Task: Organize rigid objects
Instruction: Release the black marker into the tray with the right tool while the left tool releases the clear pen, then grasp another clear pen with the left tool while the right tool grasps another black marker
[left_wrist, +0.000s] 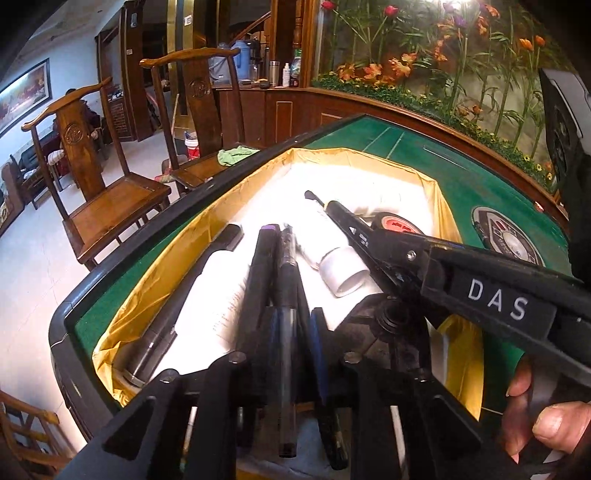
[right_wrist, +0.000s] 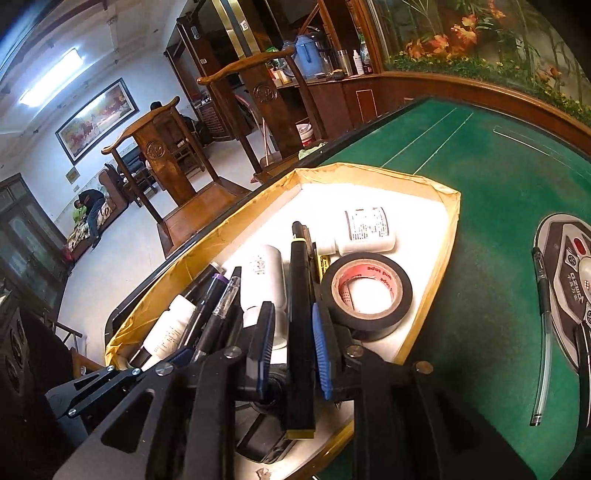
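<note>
Pens, bottles and a roll of tape crowd a shallow box (right_wrist: 448, 218) with gold edging and a white floor, set on the green felt table (right_wrist: 498, 206).

The left claw (left_wrist: 291, 325) hangs low over the near end of the box with a clear-barrelled black pen (left_wrist: 287, 332) between its blue pads; the jaws stand slightly apart and I cannot tell whether the pads press on it. Beside it lie a purple-capped marker (left_wrist: 263, 266) and a white bottle (left_wrist: 218, 295).

The right claw (right_wrist: 293, 350) reaches in from the right with a black marker with a yellow band (right_wrist: 301, 332) between its pads, a sliver of gap showing on either side. A hand (left_wrist: 535, 417) grips its handle.

The black tape roll (right_wrist: 365, 291) lies flat just right of that marker, a labelled white bottle (right_wrist: 365, 230) behind it. Another pen (right_wrist: 543, 343) lies out on the felt, well apart from the box.
</note>
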